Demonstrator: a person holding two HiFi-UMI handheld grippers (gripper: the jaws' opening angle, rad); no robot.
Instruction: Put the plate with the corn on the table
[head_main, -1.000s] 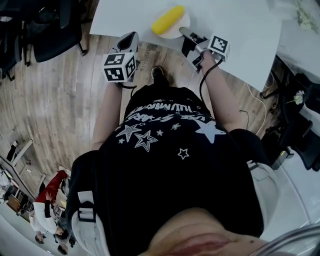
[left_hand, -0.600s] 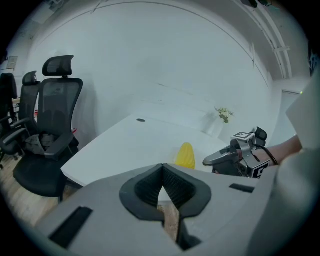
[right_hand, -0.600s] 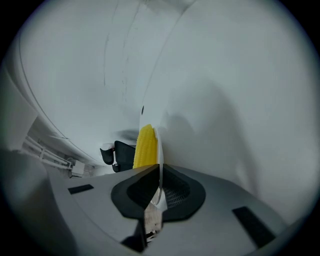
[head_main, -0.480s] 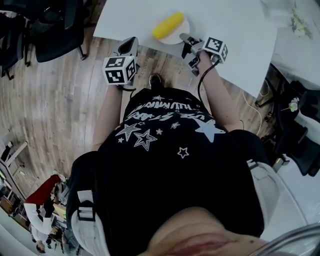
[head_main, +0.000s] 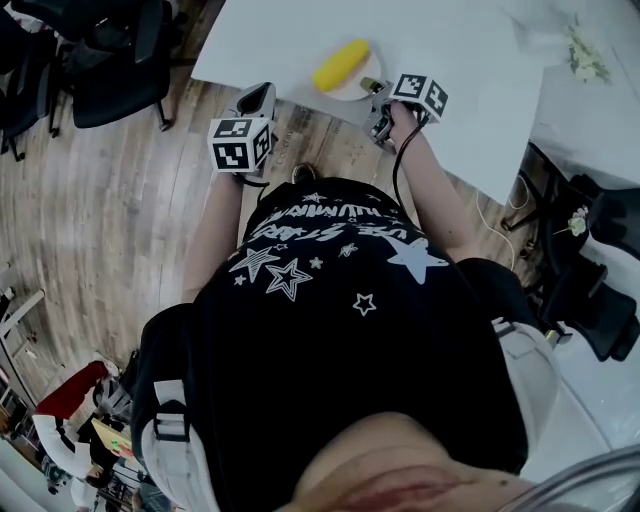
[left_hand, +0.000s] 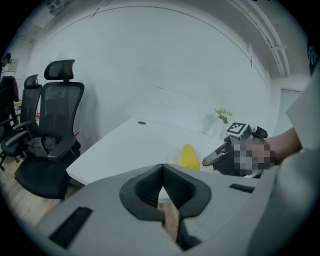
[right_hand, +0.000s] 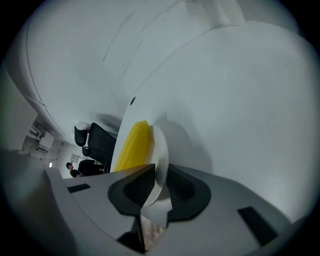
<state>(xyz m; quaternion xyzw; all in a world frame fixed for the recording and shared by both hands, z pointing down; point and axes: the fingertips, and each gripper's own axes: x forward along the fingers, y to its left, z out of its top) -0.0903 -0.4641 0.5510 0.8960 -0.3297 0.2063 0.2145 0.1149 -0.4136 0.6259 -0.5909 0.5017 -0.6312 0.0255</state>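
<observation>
I stand at the white table (head_main: 450, 60), and I hold one gripper in each hand.

My right gripper (head_main: 372, 88) points down to the plate (head_main: 357, 90), from the side of the table that is near to me. The rim of the plate is between its two jaws. These jaws have just been opening. Now they are a little apart and the pads do not press on the rim; on one side I can see a gap between the pad and the plate. So the plate is between the jaws, but they do not clamp it.

The plate is small and white, and it lies on the table, close to the near edge. The yellow corn (head_main: 341, 64) lies on the plate, and one end of it reaches over the rim.

My left gripper (head_main: 262, 92) is in front of the table edge, over the wooden floor (head_main: 100, 200), well apart from the plate. Its jaws are together at the tips and there is nothing between them. Through the small opening behind the tips I see only the floor. From this gripper I see the corn on the table and my right hand beside it.

Each gripper carries a cube with black and white squares (head_main: 240, 142). Some black office chairs (left_hand: 55, 125) stand on the left, beside the table. A small plant (left_hand: 222, 115) is on the far part of the table.
</observation>
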